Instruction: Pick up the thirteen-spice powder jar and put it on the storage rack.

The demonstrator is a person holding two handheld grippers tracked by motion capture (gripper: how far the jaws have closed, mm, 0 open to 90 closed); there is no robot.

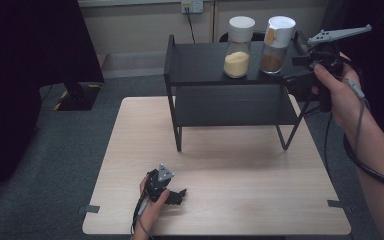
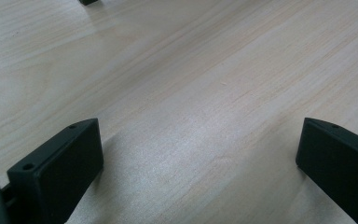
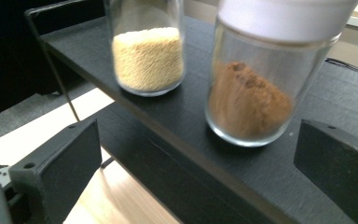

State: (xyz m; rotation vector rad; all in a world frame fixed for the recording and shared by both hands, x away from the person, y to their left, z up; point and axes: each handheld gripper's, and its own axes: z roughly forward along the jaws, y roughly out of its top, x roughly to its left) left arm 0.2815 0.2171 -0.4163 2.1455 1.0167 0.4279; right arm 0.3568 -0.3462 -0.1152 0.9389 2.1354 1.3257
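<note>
— Right gripper [image 3: 196, 154] status? Holding anything?
— Jaws spread wide, empty, just beside the brown-powder jar [image 3: 256, 88] on the rack's top shelf [image 1: 200, 62].
— So 0 grasped?
— Yes; closing remains. Left gripper [image 2: 200, 154] rests agape on the table [image 1: 230, 175].

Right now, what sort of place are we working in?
Probably a lab or office room rigged for recording, not a kitchen: a small wooden table on grey carpet, a wall socket behind, and a black shelf rack with two spice jars, which the right gripper approaches.
</note>
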